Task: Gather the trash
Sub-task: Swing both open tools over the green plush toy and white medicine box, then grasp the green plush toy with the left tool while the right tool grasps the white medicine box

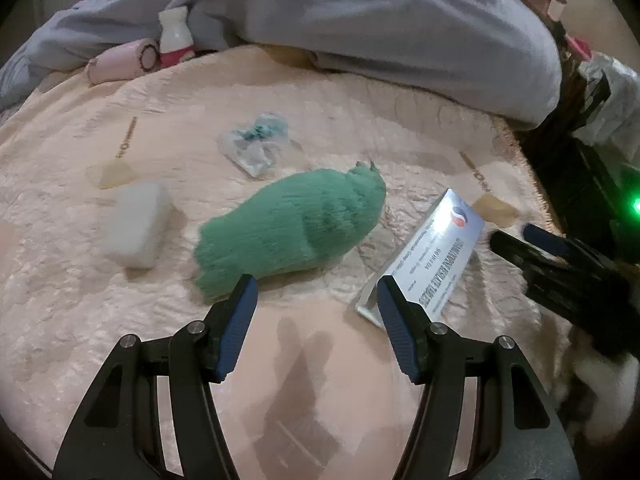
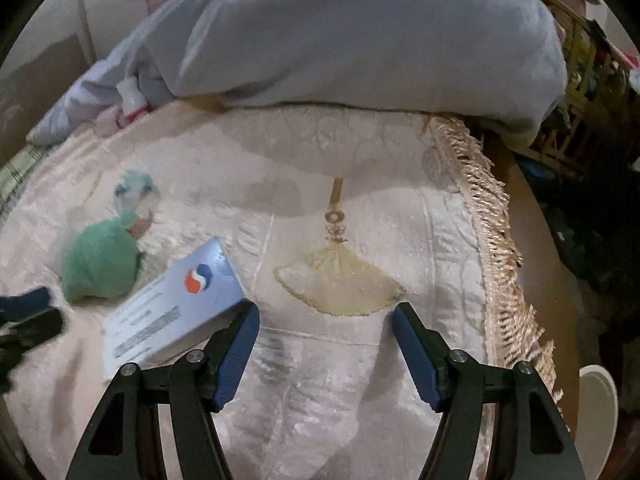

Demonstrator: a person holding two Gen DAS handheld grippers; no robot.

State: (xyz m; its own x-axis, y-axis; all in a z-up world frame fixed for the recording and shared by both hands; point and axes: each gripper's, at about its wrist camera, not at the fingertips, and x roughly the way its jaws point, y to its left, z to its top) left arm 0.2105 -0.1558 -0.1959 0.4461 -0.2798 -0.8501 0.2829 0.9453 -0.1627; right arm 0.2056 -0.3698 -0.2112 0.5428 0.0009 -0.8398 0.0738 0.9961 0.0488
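**Both grippers hover over a littered bedspread**

The left gripper (image 1: 316, 296) hangs above the cream embossed bedspread (image 1: 360, 128) with its jaws spread and nothing between them. Just ahead lies a fuzzy green cloth bundle (image 1: 292, 228), and beside its right finger a silver-white rectangular medicine box (image 1: 424, 256). Farther off sit a crumpled clear plastic wrapper with teal bits (image 1: 256, 144) and a white foam block (image 1: 138, 224). A white-and-pink plastic bottle (image 1: 175, 36) and a pink cylinder (image 1: 120, 62) rest against the grey quilt (image 1: 400, 20).

The right gripper (image 2: 324, 320) also has its jaws spread, empty, with the medicine box touching or just beside its left finger. A golden fan embroidery (image 2: 340, 280) lies ahead, and the tasselled fringe (image 2: 492, 216) edges the bedspread.
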